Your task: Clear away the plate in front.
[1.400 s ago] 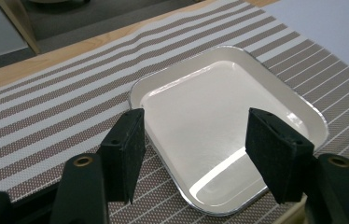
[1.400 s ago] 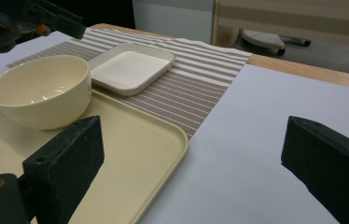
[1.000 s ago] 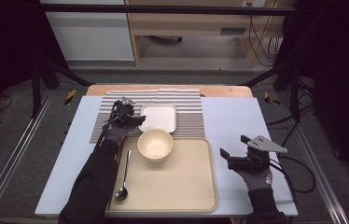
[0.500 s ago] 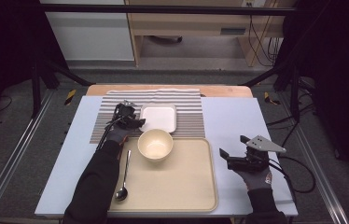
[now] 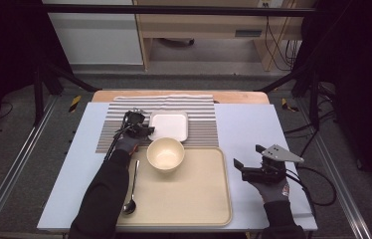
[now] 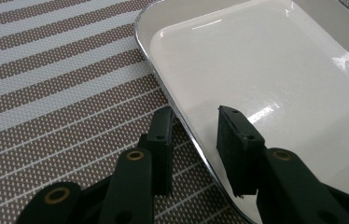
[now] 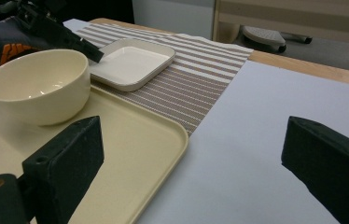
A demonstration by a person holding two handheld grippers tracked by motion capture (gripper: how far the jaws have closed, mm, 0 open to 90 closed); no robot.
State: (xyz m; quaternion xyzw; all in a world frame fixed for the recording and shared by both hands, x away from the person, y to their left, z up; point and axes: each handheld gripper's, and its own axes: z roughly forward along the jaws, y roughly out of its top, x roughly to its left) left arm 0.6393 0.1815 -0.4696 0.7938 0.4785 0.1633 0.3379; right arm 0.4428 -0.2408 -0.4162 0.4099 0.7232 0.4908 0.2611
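Note:
A white square plate [image 5: 170, 125] lies on the striped placemat [image 5: 204, 119]. My left gripper [image 5: 146, 130] is at the plate's left edge. In the left gripper view the jaws have just been closing and straddle the plate's rim [image 6: 189, 133]. One jaw stands over the mat [image 6: 46, 93] and the other over the plate [image 6: 266, 70], with a gap still showing at the pads. My right gripper [image 5: 247, 155] hovers open over the bare table right of the tray, with nothing between its jaws [image 7: 191, 140].
A cream bowl [image 5: 165, 153] sits on the far-left part of the beige tray [image 5: 194, 199], just in front of the plate. A metal spoon [image 5: 132, 194] lies along the tray's left side. The blue-grey table top [image 5: 248, 124] extends to the right.
The left gripper's jaws have narrowed around the plate's left rim, with the hand nearly still. The right hand has not moved.

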